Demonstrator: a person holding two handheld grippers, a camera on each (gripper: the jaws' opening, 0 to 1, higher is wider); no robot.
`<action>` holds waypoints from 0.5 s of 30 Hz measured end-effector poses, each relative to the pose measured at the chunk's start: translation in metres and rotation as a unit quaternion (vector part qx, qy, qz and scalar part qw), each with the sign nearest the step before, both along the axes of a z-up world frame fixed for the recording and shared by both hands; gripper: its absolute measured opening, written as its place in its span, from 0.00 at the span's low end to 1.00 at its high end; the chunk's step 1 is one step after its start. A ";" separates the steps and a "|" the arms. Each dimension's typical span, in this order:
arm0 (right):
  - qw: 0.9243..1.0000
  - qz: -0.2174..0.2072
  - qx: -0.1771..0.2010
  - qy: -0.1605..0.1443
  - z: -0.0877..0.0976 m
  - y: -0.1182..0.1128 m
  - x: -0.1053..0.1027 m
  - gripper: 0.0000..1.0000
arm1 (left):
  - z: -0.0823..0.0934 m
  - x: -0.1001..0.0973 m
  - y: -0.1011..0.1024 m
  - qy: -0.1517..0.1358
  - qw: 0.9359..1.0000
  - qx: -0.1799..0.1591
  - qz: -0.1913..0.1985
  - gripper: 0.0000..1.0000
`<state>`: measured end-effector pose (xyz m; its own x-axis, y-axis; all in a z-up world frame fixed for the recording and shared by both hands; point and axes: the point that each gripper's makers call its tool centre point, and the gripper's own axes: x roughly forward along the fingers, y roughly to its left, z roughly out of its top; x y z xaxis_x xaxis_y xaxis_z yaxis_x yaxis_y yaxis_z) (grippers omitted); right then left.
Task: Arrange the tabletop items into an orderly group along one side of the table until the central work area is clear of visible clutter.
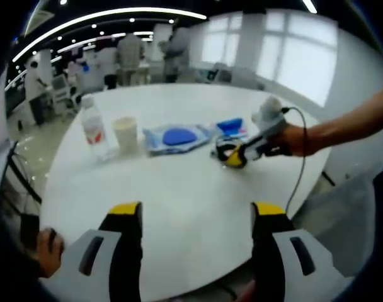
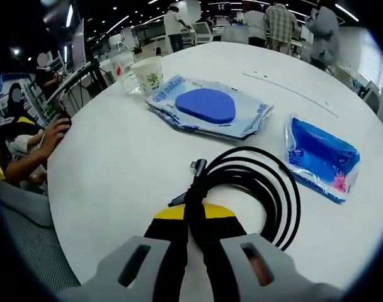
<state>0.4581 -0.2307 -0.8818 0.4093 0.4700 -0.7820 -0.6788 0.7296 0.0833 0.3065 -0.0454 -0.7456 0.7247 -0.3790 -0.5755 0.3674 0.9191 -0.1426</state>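
On the round white table (image 1: 179, 182) stand a clear water bottle (image 1: 92, 129) and a paper cup (image 1: 125, 133) side by side. Right of them lies a large blue wipes pack (image 1: 174, 137), then a smaller blue packet (image 1: 230, 125). My left gripper (image 1: 196, 215) hovers open over the table's near edge, nothing between its jaws. My right gripper (image 2: 191, 215) is shut on a coiled black cable (image 2: 261, 182) that rests on the table (image 2: 116, 170); the same gripper (image 1: 237, 155) appears in the left gripper view, held by a hand. Beyond the cable lie the wipes pack (image 2: 210, 108), the small packet (image 2: 320, 157), the cup (image 2: 147, 74) and the bottle (image 2: 122, 63).
A person's hand (image 2: 53, 135) rests at the table's left edge beside a dark chair frame (image 2: 78, 85). Several people (image 1: 131, 56) stand at workbenches beyond the table. Bright windows (image 1: 298, 56) line the far wall.
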 end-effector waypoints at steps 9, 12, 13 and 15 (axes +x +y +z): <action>1.000 -0.008 0.000 -0.001 0.001 0.000 -0.003 0.07 | 0.000 0.000 -0.002 -0.003 1.000 -0.001 -0.002 0.66; 1.000 -0.012 0.002 0.000 0.001 0.000 -0.005 0.07 | 0.000 0.000 -0.001 -0.004 1.000 -0.002 0.000 0.66; 1.000 -0.013 0.002 0.000 0.002 0.000 -0.005 0.07 | 0.000 0.000 -0.001 -0.004 1.000 -0.002 0.001 0.66; 1.000 -0.013 0.001 0.000 0.002 0.000 -0.007 0.08 | 0.000 -0.001 0.000 -0.004 1.000 -0.002 0.002 0.66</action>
